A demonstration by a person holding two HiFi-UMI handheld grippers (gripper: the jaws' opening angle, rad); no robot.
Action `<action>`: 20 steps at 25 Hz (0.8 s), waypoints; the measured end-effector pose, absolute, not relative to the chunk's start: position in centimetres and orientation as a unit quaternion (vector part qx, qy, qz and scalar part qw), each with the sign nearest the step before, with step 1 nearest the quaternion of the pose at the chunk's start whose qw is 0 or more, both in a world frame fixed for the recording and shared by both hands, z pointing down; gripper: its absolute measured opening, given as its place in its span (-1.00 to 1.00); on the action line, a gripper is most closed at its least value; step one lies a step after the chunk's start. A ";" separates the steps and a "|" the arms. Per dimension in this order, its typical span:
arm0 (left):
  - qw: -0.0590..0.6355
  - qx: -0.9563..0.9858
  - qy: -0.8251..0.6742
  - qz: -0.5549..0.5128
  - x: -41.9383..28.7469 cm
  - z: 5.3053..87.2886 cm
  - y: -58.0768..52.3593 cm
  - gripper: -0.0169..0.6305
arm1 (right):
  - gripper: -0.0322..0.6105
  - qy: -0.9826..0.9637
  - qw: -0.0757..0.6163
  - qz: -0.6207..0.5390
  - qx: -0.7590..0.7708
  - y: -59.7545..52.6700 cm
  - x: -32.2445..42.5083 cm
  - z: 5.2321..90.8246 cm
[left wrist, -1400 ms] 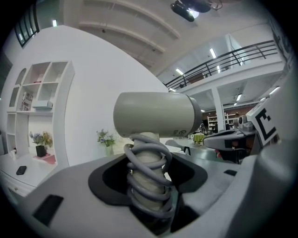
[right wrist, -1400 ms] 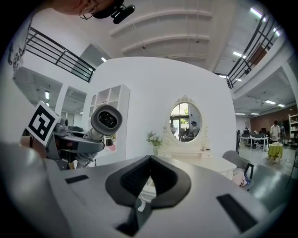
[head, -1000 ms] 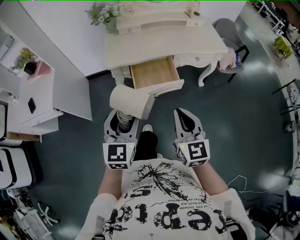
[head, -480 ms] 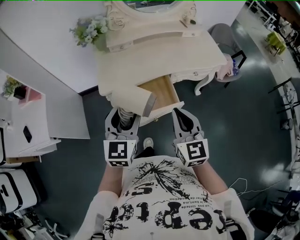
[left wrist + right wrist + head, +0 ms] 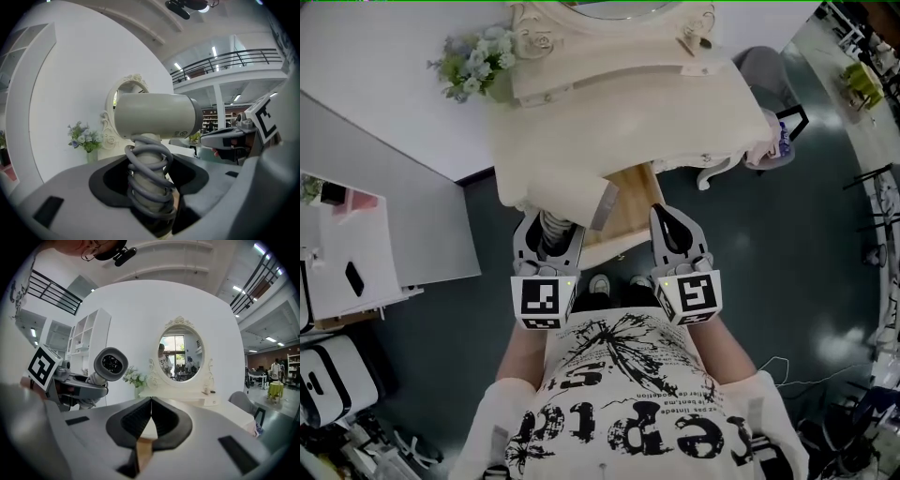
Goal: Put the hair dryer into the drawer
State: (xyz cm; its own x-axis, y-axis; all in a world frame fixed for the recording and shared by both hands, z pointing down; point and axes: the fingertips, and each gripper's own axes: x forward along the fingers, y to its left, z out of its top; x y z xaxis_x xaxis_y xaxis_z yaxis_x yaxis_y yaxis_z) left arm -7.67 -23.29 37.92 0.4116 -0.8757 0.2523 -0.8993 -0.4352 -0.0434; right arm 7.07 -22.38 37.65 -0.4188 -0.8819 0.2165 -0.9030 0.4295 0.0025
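Note:
A cream hair dryer [image 5: 567, 198] stands upright with its cord wound round the handle [image 5: 149, 180]. My left gripper [image 5: 548, 232] is shut on that handle, so the barrel [image 5: 154, 116] points right above the jaws. In the right gripper view the dryer's round grille [image 5: 111, 363] shows at the left. The open wooden drawer [image 5: 628, 208] of the cream dressing table [image 5: 619, 103] lies just ahead, between both grippers. My right gripper [image 5: 674, 230] is shut with nothing in it, beside the drawer's right side.
An oval mirror [image 5: 178, 353] and a vase of flowers [image 5: 474, 63] stand on the dressing table. A grey chair [image 5: 764, 75] is at the table's right. White shelving [image 5: 342, 262] stands at the left, and the person's shoes [image 5: 600, 284] show below the drawer.
I have stepped closer to the dressing table. The drawer and table slid down the head view, and both grippers with the dryer now reach the drawer's front.

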 end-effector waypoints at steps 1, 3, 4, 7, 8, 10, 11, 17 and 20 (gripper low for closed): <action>0.053 0.837 -0.531 0.123 -7.6 38.3 -23.6 -0.17 | -0.85 -0.842 0.093 0.060 0.528 -23.0 7.2 37.8; 0.056 0.835 -0.533 0.129 -7.1 39.1 -24.2 -0.17 | -0.85 -0.846 0.095 0.064 0.520 -24.2 7.6 38.2; 0.056 0.834 -0.534 0.132 -6.8 39.5 -24.5 -0.17 | -0.85 -0.849 0.096 0.066 0.516 -24.9 7.8 38.4; 0.054 0.829 -0.537 0.145 -5.8 40.9 -25.6 -0.17 | -0.85 -0.858 0.099 0.070 0.499 -26.8 8.5 38.8; 0.055 0.828 -0.537 0.149 -5.4 41.3 -26.0 -0.17 | -0.85 -0.861 0.101 0.071 0.493 -27.4 8.7 38.9; 0.057 0.830 -0.532 0.155 -4.6 42.3 -26.8 -0.17 | -0.85 -0.867 0.107 0.072 0.482 -28.4 9.2 39.1; 0.056 0.832 -0.527 0.161 -4.2 42.9 -27.2 -0.17 | -0.85 -0.869 0.109 0.072 0.478 -28.9 9.5 39.3; 0.054 0.847 -0.467 0.247 -1.0 48.7 -29.4 -0.17 | -0.85 -0.871 0.122 0.088 0.467 -30.9 11.8 41.2; 0.061 0.856 -0.425 0.289 0.8 52.1 -29.9 -0.17 | -0.85 -0.869 0.136 0.102 0.465 -31.4 12.9 42.7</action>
State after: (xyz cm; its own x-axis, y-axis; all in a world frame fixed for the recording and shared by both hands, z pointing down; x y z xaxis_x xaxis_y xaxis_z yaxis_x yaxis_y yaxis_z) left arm 0.77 -29.87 52.06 0.4721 -0.6914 0.5469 -0.7621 -0.6319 -0.1411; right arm 12.93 -31.40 42.67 -0.5308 -0.7799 0.3317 -0.8355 0.5473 -0.0502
